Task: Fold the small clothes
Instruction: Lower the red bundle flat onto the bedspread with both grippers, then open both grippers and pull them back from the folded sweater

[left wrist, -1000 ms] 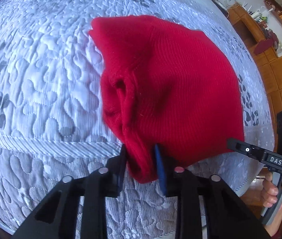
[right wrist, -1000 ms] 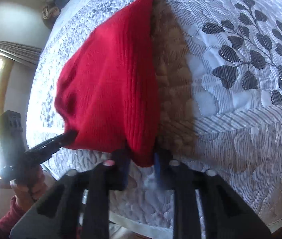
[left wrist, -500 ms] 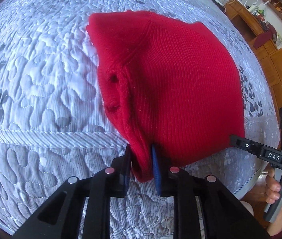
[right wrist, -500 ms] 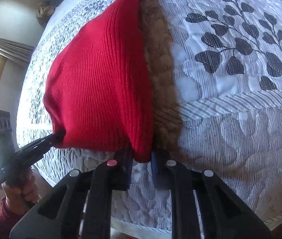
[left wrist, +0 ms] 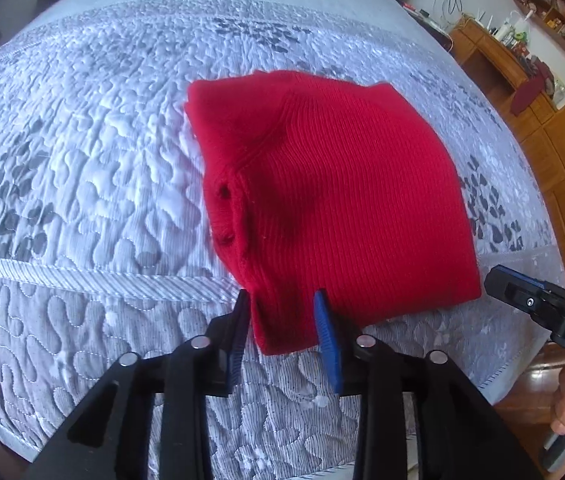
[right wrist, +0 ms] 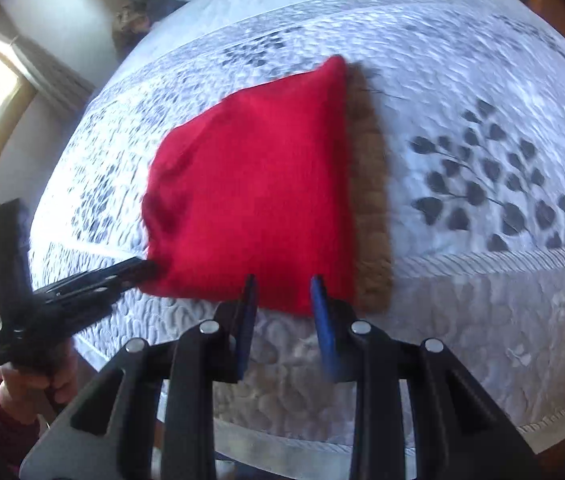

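Opening both jaws just then, I freed the sweater [left wrist: 342, 200]: left gripper [left wrist: 282, 320] and right gripper [right wrist: 282, 300] gaped at its near edge on the bed [left wrist: 82, 160].

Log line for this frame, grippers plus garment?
left gripper: opening, releasing | right gripper: opening, releasing | red knit garment: folded, flat on quilted bed

White letters "DAS" readable on a small black plate on the side of the right gripper [left wrist: 498, 280], seen at the right edge of the left wrist view. No other words, numbers or signs readable anywhere else.
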`<state>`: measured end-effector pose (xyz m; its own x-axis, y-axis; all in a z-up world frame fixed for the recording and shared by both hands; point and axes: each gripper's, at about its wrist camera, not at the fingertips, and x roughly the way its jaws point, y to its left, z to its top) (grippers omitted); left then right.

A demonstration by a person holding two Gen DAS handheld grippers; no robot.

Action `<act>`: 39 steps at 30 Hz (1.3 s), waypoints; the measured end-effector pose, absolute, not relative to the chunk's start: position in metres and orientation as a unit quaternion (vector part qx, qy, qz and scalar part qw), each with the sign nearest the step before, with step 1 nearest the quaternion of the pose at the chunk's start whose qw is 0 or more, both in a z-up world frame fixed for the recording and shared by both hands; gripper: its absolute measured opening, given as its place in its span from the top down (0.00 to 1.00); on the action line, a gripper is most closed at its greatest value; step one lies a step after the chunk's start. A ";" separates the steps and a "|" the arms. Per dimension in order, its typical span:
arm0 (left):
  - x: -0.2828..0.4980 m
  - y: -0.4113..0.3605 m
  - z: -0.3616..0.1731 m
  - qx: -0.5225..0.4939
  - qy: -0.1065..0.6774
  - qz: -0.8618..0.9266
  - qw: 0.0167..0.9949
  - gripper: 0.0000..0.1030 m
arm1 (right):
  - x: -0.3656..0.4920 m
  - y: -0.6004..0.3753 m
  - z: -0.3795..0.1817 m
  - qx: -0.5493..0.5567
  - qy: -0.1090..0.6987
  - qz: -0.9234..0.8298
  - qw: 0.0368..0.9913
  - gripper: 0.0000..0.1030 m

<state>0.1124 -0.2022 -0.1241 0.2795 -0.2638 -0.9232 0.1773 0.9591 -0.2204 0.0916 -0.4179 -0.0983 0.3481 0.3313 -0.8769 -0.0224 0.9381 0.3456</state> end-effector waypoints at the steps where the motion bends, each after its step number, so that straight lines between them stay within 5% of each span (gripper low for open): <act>1: 0.113 -0.204 -0.127 -0.035 0.588 -0.136 0.797 0.67 | 0.093 -0.414 -0.102 0.131 0.563 0.107 0.809 0.73; 15: 0.114 -0.204 -0.151 -0.017 0.588 -0.130 0.798 0.57 | 0.104 -0.420 -0.156 0.165 0.594 0.077 0.783 0.79; 25: 0.090 -0.181 -0.122 -0.020 0.581 -0.104 0.807 0.42 | 0.059 -0.418 -0.112 0.138 0.571 0.034 0.809 0.24; 29: 0.075 -0.177 -0.109 -0.012 0.573 -0.093 0.814 0.33 | 0.043 -0.414 -0.102 0.137 0.568 0.034 0.811 0.14; 39: 0.038 -0.171 -0.074 0.000 0.548 -0.087 0.832 0.29 | 0.015 -0.397 -0.073 0.116 0.552 0.041 0.825 0.11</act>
